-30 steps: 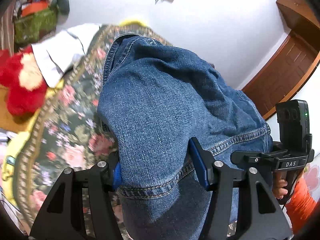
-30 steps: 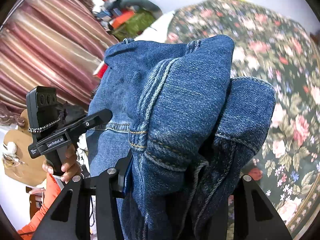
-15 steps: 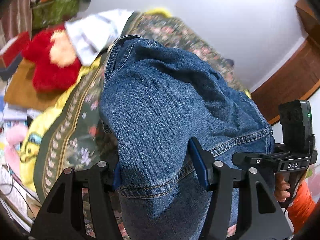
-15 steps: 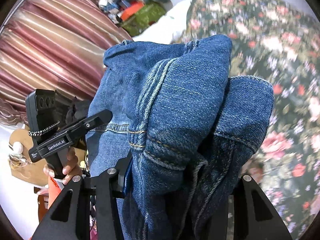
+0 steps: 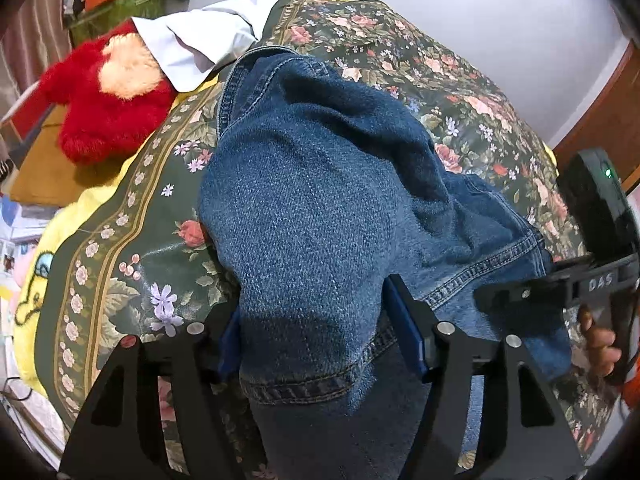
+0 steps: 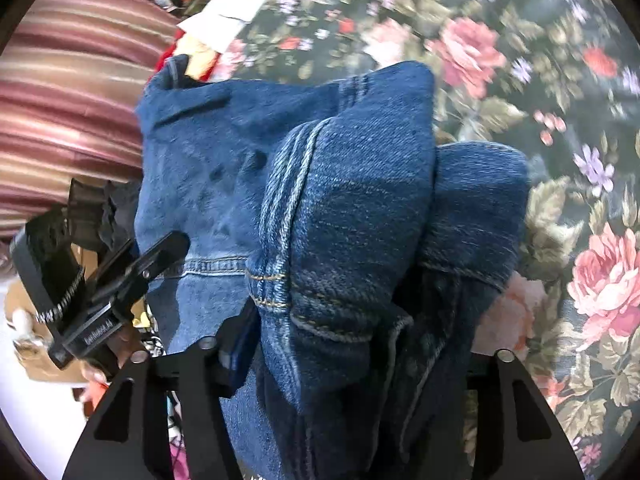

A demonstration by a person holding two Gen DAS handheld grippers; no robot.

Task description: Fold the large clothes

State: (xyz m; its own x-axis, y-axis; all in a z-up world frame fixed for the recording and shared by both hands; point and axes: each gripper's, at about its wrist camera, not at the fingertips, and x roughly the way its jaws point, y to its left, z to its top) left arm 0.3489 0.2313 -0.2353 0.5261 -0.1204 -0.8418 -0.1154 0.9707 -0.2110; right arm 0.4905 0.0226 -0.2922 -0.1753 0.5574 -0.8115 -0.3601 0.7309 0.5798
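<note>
A pair of blue denim jeans [image 5: 320,208] hangs bunched between both grippers above a bed. My left gripper [image 5: 320,340] is shut on the jeans near a stitched hem. My right gripper [image 6: 348,340] is shut on a thick bunch of the jeans [image 6: 352,216] with seams and waistband folds; its right finger is hidden by the cloth. The right gripper's body [image 5: 600,240] shows at the right of the left wrist view, and the left gripper's body [image 6: 72,280] at the left of the right wrist view.
The bed has a dark green floral cover [image 5: 440,76], also in the right wrist view [image 6: 560,80]. A red plush toy [image 5: 108,112] and a white shirt [image 5: 200,44] lie at its far left. Striped curtains [image 6: 72,80] hang behind. A wooden door [image 5: 600,120] is at the right.
Both grippers have tipped down toward the bed with the jeans still held. The floral cover now fills much more of both views and looks closer.
</note>
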